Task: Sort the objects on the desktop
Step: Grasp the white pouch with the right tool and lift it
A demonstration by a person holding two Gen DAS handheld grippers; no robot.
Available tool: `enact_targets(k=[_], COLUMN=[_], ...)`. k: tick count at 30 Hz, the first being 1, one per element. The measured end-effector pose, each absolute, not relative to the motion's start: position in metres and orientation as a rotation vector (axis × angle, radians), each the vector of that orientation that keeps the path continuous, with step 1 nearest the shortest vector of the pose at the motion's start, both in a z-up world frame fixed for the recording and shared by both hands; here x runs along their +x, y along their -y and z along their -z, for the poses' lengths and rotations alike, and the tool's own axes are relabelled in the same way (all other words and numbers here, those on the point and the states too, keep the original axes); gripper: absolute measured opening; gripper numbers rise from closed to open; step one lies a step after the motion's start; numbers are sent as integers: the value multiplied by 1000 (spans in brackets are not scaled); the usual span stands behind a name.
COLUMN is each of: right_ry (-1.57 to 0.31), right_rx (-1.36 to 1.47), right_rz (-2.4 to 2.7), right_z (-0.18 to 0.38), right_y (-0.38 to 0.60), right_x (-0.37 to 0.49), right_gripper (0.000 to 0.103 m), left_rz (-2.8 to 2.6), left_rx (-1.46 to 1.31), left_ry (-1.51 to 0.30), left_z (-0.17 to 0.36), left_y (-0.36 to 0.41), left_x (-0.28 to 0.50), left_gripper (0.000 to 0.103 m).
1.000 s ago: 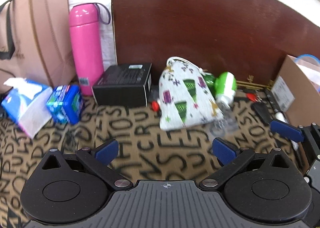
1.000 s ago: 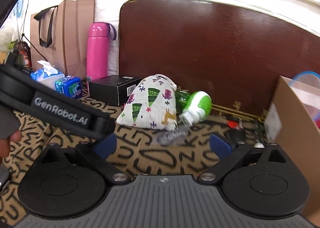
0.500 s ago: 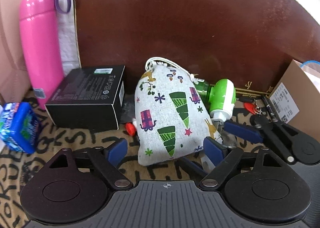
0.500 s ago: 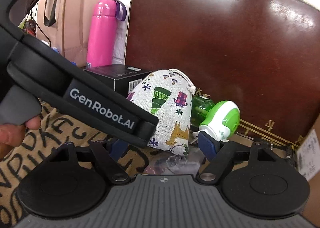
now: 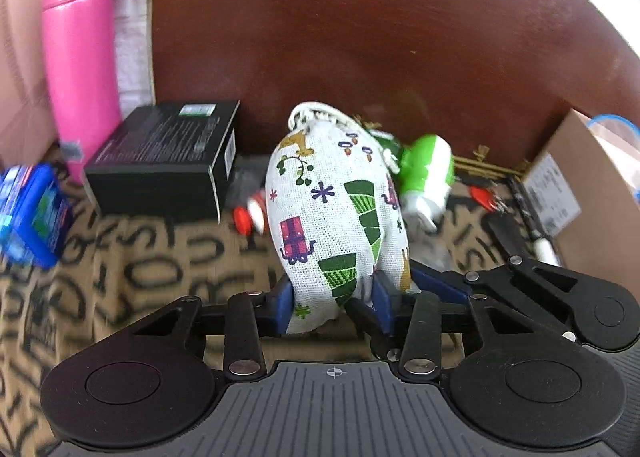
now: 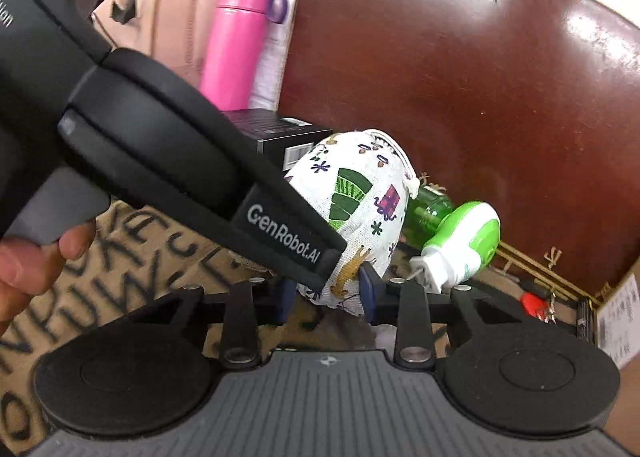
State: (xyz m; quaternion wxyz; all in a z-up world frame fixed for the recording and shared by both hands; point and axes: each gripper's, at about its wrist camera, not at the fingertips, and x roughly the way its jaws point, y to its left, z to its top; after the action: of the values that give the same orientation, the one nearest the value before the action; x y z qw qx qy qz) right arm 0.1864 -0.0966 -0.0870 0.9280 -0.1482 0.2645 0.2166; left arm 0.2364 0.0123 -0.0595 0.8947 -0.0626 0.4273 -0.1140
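A white cloth drawstring pouch (image 5: 332,217) printed with trees and gifts stands on the lettered tablecloth (image 5: 140,269). My left gripper (image 5: 333,307) has the pouch's lower end between its blue pads; the jaws are closing and the pads press into the cloth. In the right wrist view my right gripper (image 6: 327,295) is closing on the pouch's (image 6: 360,197) lower right corner, pads touching it. The left tool's black housing (image 6: 180,161) crosses that view, held by a hand (image 6: 28,265). A green and white bottle-like device (image 5: 426,177) lies just right of the pouch.
A black box (image 5: 160,161), a pink flask (image 5: 80,69) and a blue packet (image 5: 28,213) stand to the left. A dark brown board (image 5: 360,37) rises behind. A cardboard box (image 5: 580,197), red keys (image 5: 484,195) and a small red-capped item (image 5: 244,217) lie nearby.
Both grippers moved in on the pouch from wide open and closed their jaws on its lower end. The pouch now stands more upright between them.
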Motion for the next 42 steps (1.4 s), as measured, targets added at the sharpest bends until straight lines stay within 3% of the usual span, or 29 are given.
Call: enact_targets(k=[18, 21, 22, 26, 31, 34, 37, 42], right_ry=[-642, -648, -653, -632, -604, -635, -691, -716], right_rx=[-167, -172, -168, -124, -85, -49, 5, 125], right_rz=[-443, -442, -443, -418, -412, -410, -408, -449], right_z=[68, 67, 67, 70, 68, 78, 90, 102], right_y=[156, 165, 168, 179, 185, 189, 192, 198], right_x=[-13, -38, -47, -58, -50, -37, -28, -17], right_gripper=[35, 35, 35, 57, 59, 60, 69, 70], left_rz=[394, 430, 436, 400, 377, 372, 411, 389], left_rx=[-168, -140, -129, -132, -143, -99, -128, -126], left_ry=[-934, -941, -945, -943, -902, -919, -961, -964], left_z=[50, 50, 51, 56, 50, 57, 67, 72], left_y=[28, 37, 39, 38, 36, 42, 42, 45], left_x=[36, 11, 6, 5, 22, 31, 36, 37], left_gripper=[44, 53, 60, 77, 83, 83, 64, 72])
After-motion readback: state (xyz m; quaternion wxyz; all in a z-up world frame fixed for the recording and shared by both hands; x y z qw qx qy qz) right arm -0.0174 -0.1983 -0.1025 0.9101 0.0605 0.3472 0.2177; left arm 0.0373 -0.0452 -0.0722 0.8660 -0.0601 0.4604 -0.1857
